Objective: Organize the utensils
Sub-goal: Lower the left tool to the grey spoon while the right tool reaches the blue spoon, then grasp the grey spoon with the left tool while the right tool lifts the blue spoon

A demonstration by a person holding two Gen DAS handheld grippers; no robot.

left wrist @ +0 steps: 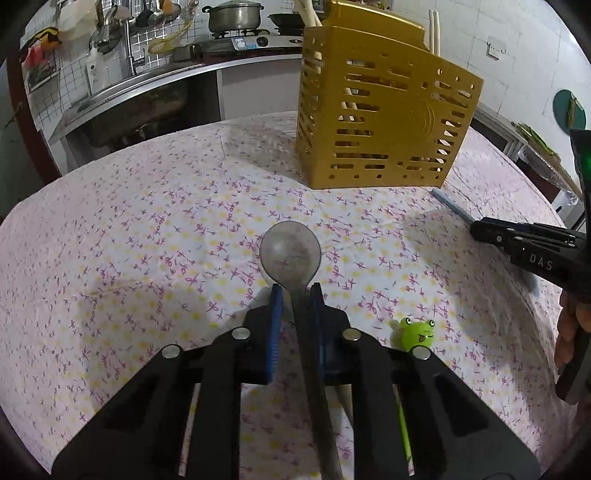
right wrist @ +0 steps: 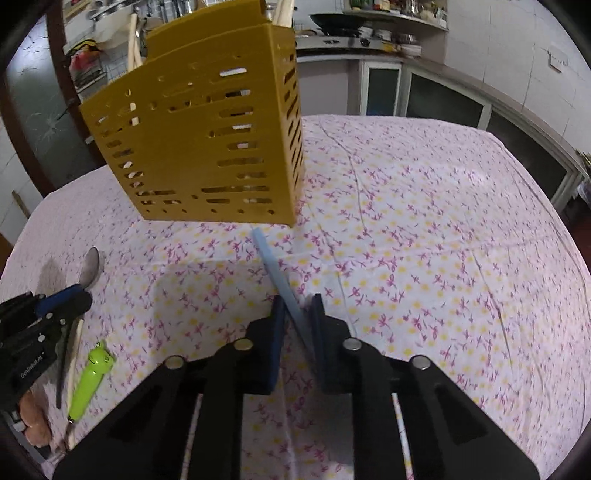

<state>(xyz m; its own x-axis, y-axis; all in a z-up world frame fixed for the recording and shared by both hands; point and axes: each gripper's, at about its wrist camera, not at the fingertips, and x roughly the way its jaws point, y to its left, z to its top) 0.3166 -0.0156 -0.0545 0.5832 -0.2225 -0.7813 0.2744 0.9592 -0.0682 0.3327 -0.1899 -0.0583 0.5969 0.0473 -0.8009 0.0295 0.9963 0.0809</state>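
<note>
Two chopsticks [left wrist: 433, 31] half-hidden behind holder [left wrist: 380, 122]

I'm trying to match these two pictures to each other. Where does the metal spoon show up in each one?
Left wrist view: the metal spoon lies at centre, its handle between the left gripper fingers.
Right wrist view: the spoon sits at the far left edge, only its bowl showing past the left gripper.
Shared landmark: the yellow slotted utensil holder, standing beyond the spoon on the flowered tablecloth in both.

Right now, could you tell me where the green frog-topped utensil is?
The green frog-topped utensil lies on the floral tablecloth, just right of the left tongs gripping the spoon.
</note>
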